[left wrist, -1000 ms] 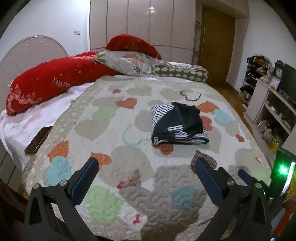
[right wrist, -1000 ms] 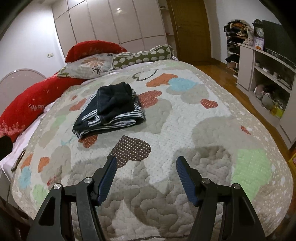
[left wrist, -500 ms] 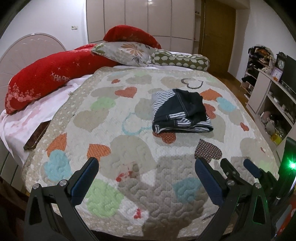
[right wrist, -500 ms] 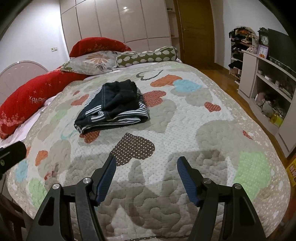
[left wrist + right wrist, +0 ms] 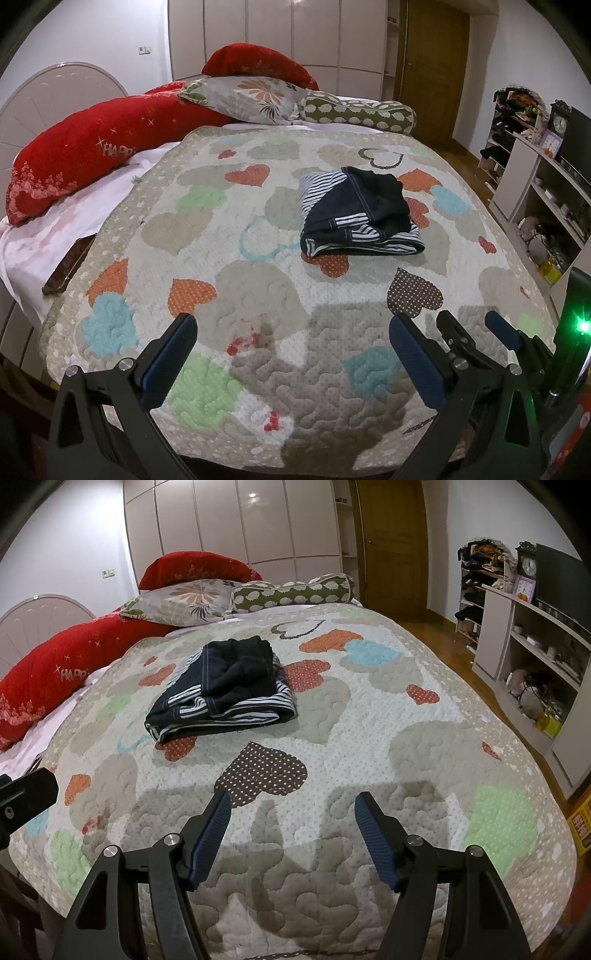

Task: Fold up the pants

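Observation:
The dark navy pants with striped trim [image 5: 356,214] lie folded in a compact bundle on the heart-patterned quilt [image 5: 236,280]; they also show in the right wrist view [image 5: 225,690]. My left gripper [image 5: 291,332] is open and empty, held over the near end of the bed, well short of the pants. My right gripper [image 5: 293,808] is open and empty, also near the foot of the bed, with the pants ahead and to its left. Its fingers [image 5: 498,332] show at the right of the left wrist view.
Red pillows [image 5: 85,147], a floral pillow [image 5: 255,98] and a spotted bolster [image 5: 358,116] lie at the head. A dark flat object [image 5: 68,264] rests on the white sheet at left. Shelving [image 5: 535,672] stands along the right wall, wooden floor between.
Both grippers have drawn back and up from the bed, so more of the quilt's near edge shows. The pants have not moved. Both grippers stay open.

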Tool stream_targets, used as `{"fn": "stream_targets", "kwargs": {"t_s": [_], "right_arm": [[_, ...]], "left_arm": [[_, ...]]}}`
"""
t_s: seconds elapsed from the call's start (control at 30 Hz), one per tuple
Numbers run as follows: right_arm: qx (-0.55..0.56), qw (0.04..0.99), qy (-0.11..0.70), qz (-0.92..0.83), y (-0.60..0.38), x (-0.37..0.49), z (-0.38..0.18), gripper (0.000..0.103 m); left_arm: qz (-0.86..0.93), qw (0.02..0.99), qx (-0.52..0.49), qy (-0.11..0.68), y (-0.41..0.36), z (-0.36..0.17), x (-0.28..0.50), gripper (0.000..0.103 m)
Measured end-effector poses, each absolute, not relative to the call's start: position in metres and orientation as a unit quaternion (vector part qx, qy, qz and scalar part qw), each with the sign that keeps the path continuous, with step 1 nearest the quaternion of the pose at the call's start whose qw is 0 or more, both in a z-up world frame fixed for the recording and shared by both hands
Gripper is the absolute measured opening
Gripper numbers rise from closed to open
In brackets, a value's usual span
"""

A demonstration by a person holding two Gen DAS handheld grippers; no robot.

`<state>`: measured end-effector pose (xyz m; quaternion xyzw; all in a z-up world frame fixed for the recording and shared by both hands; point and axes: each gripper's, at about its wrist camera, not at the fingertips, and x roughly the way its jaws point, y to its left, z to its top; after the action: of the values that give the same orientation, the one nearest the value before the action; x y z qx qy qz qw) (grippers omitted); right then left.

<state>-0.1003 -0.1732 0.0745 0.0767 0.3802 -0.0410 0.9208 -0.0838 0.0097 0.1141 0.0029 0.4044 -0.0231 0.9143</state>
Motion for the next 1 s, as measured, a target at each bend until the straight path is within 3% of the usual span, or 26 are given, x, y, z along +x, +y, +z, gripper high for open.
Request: {"fn": "stream_targets", "kwargs": {"t_s": [1.0], "right_arm": [[0.072, 0.918, 0.388, -0.043, -0.171, -0.1, 0.067, 0.075]], "left_arm": [[-0.032, 0.903, -0.009, 0.428, 0.014, 0.1, -0.08, 0.103]]}}
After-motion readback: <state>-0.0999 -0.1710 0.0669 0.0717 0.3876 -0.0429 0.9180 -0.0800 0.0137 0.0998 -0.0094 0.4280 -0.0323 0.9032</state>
